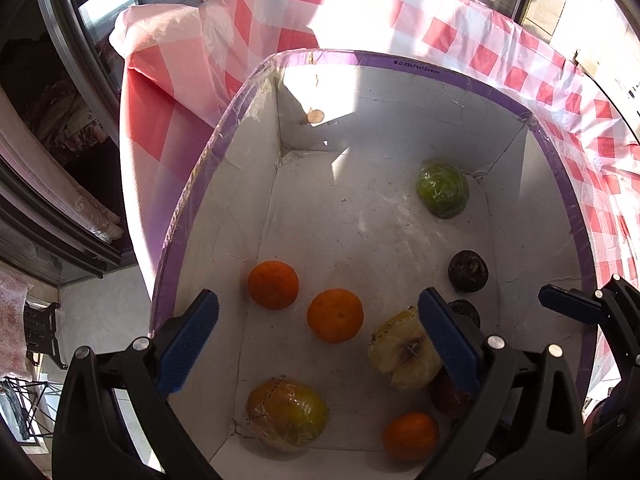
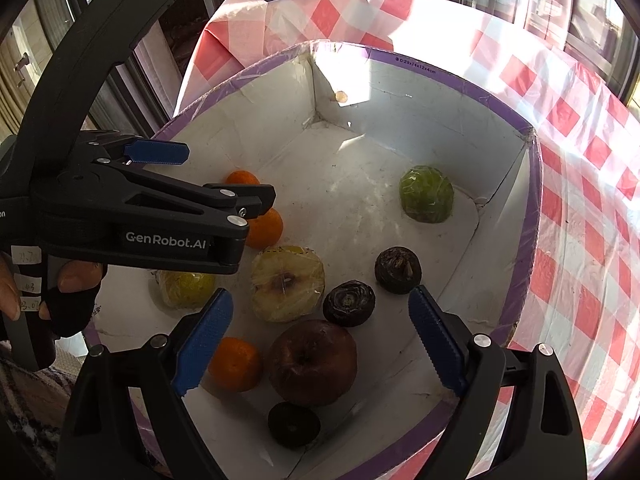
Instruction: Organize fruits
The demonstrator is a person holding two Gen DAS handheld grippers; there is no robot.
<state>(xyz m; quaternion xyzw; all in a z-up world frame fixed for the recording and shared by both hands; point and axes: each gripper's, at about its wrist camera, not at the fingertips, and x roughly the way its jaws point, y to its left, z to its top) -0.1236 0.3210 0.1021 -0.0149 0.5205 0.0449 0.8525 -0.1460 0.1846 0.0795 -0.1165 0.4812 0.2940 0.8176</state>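
A white box with a purple rim [image 1: 440,68] [image 2: 460,80] holds the fruits. In the left wrist view it holds three oranges [image 1: 335,315], a wrapped green fruit [image 1: 443,190], a cut yellow apple half [image 1: 404,354], a wrapped yellow-brown fruit [image 1: 286,414] and dark round fruits [image 1: 468,271]. My left gripper [image 1: 320,340] is open and empty above the oranges. My right gripper [image 2: 320,340] is open and empty above a dark red apple [image 2: 313,362], next to an orange [image 2: 236,364] and dark fruits [image 2: 349,303].
The box stands on a red-and-white checked tablecloth [image 1: 480,48] [image 2: 580,160]. The left gripper's body [image 2: 140,208] crosses the left of the right wrist view over the box. Windows and furniture lie beyond the table's left edge [image 1: 60,120].
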